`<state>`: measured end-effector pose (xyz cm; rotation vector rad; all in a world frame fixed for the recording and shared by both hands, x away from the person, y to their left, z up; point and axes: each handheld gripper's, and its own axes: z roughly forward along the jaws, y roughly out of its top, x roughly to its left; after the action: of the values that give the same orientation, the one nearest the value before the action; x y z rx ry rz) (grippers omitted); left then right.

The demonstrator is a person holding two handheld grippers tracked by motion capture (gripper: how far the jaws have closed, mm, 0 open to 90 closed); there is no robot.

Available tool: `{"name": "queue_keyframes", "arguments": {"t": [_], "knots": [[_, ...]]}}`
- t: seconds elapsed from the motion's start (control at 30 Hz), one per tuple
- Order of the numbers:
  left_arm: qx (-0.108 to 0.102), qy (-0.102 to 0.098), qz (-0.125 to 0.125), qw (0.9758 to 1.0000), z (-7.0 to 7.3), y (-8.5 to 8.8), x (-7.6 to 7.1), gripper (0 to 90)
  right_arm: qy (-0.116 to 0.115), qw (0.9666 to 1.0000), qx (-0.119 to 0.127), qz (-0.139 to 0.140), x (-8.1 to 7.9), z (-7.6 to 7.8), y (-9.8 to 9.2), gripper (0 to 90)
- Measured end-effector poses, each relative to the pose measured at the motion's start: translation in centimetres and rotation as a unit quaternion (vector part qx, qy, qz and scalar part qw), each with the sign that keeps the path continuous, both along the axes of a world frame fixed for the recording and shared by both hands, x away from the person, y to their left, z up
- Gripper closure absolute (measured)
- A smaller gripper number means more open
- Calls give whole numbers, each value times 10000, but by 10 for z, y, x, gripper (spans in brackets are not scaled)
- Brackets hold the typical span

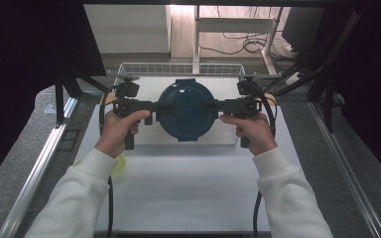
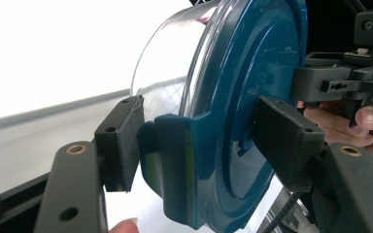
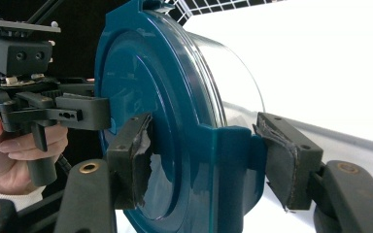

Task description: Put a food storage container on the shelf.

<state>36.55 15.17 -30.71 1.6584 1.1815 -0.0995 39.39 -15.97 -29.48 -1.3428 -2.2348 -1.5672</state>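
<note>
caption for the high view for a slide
Two hand-held grippers, left and right, clamp opposite side clips of a round blue-lidded container above a white table.

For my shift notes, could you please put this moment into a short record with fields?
held thing: round clear container with a dark teal plastic lid, latch tabs at its sides
left gripper: shut on the container's left latch tab, one pad on the lid face, one behind the tab
right gripper: shut on the opposite latch tab, pads worn
container pose: level, lid up, between both grippers
behind: white wire basket
surface: white table
</note>
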Motion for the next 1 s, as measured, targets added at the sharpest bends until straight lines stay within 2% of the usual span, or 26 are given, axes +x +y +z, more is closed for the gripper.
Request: {"name": "queue_keyframes", "arguments": {"t": [0.37,0.47,0.67,0.87,1.0], "knots": [[-9,31,-45,10000,16,2,28,365,52,10000,21,-10,26,16,1,400],[-90,67,-30,9999,21,4,38,365,53,10000,-14,-34,35,24,3,401],[-108,70,-11,9999,28,7,49,364,71,10000,-15,-62,46,32,6,401],[-51,80,-8,10000,30,9,53,364,85,10000,26,-41,52,32,8,401],[-18,129,-54,9999,26,11,59,364,156,9999,49,-33,57,28,9,403]]}}
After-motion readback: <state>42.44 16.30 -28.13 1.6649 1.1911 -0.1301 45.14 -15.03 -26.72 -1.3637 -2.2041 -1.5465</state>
